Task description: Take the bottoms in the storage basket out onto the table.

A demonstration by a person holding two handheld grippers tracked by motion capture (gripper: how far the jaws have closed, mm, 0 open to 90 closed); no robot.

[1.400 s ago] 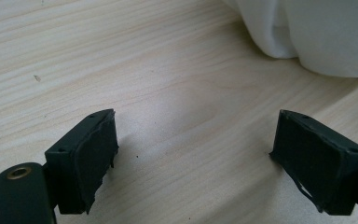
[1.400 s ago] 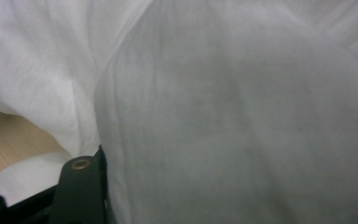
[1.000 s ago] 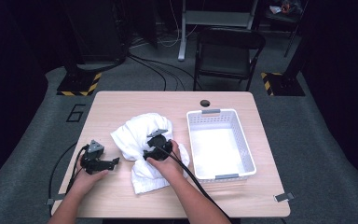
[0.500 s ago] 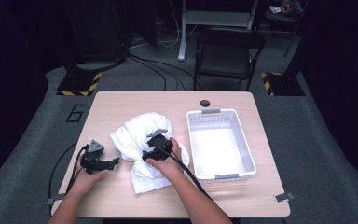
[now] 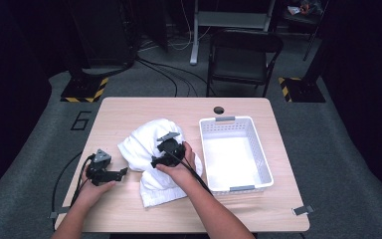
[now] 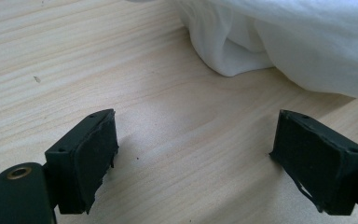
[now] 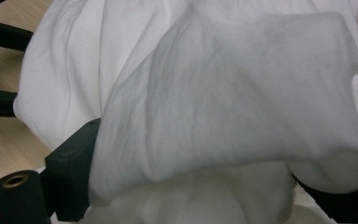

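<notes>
High view showed a light wooden table on a grey floor, with a large number 6 marked on the floor just beyond the table's far left corner; that was the one piece of writing that could be read. A black folding chair stood behind the table. On the table's right half sat a white plastic basket with slotted walls and grey handles.

Just left of the basket lay a crumpled white cloth, heaped near the table's middle, with a flatter part trailing toward the person. The person's forearms came in from the near edge.

The right gripper rested on top of the cloth heap. Its jaws had just been opening, and in the right gripper view they stood wide, with a fold of the cloth draped between and over them; whether the pads still pressed on it could not be told.

The left gripper sat on bare wood, just left of the cloth and apart from it. In the left gripper view its two black jaws stood wide open with nothing between them, and the edge of the cloth lay a little ahead, toward the upper right.
</notes>
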